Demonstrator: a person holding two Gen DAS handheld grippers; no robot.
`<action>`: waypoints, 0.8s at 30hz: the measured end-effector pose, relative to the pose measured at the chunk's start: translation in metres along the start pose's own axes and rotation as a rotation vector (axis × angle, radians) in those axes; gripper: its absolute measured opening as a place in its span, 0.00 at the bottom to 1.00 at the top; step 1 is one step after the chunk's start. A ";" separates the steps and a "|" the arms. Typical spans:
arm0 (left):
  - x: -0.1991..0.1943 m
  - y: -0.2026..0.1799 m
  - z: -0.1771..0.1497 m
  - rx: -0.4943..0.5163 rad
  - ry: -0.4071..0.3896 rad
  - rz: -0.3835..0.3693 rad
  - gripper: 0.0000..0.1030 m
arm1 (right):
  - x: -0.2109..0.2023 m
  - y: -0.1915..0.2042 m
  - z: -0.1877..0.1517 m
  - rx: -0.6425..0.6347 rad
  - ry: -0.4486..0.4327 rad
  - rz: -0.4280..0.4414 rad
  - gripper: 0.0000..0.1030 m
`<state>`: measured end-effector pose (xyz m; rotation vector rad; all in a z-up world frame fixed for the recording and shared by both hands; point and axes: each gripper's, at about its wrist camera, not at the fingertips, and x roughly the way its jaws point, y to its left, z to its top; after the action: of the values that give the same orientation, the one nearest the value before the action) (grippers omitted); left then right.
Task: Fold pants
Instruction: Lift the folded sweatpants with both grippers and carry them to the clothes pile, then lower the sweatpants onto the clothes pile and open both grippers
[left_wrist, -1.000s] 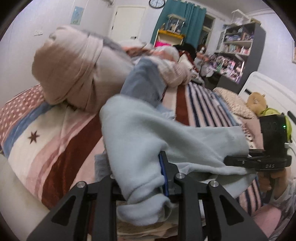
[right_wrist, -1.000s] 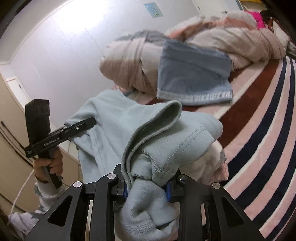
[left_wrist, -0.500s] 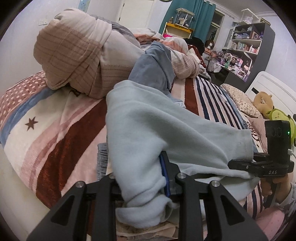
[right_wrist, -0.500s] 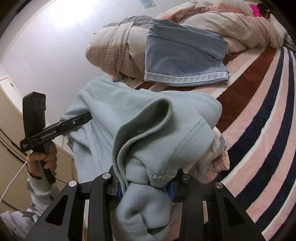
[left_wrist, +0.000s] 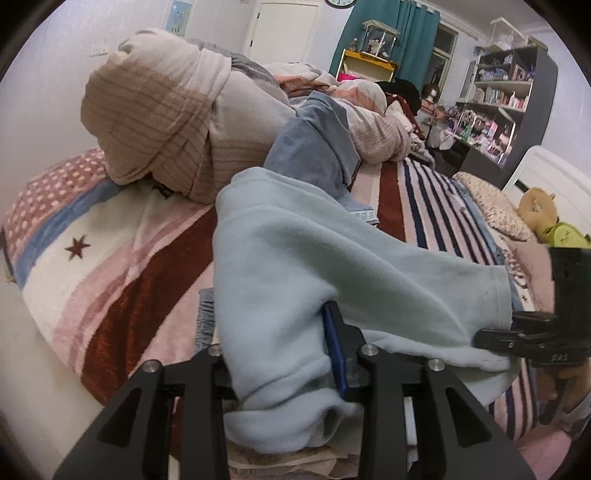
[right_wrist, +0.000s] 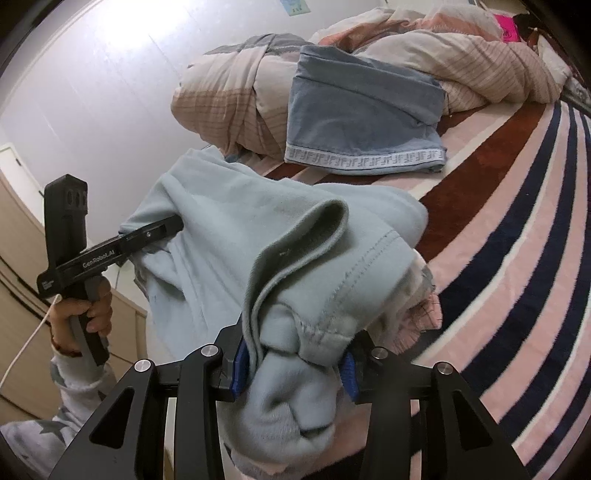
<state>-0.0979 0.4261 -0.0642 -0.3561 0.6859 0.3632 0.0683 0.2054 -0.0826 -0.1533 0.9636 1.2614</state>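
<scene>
Gripping the pale blue pants (left_wrist: 295, 266) at two ends, both grippers carry them above the striped bed (right_wrist: 517, 229). The left gripper (left_wrist: 280, 354) has its fingers clenched on a bunched end, and the right gripper (right_wrist: 291, 365) is likewise clamped on a wad of hem, so the cloth sags between them, slack rather than taut. This looks like the carry-and-spread step, with no fold yet made. Next, I judge, the grippers should draw apart to tension the fabric, then lower it flat onto the blanket. Open room lies on the striped stretch toward the right; a folded grey-blue garment (right_wrist: 362, 122) and a heaped duvet (left_wrist: 166, 110) crowd the far side, and the mattress edge is close on the near left, so the lay-down should stay central.
</scene>
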 end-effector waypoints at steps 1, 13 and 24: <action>-0.003 -0.003 0.000 0.006 -0.001 0.014 0.29 | -0.003 0.001 -0.001 -0.003 -0.002 -0.006 0.34; -0.045 -0.029 -0.011 0.036 -0.046 0.138 0.67 | -0.043 0.021 -0.021 -0.077 -0.020 -0.026 0.43; -0.076 -0.094 -0.026 0.106 -0.104 0.143 0.81 | -0.087 0.021 -0.056 -0.109 -0.062 -0.051 0.57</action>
<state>-0.1255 0.3170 -0.0133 -0.1863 0.6275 0.4762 0.0223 0.1161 -0.0492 -0.2210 0.8330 1.2655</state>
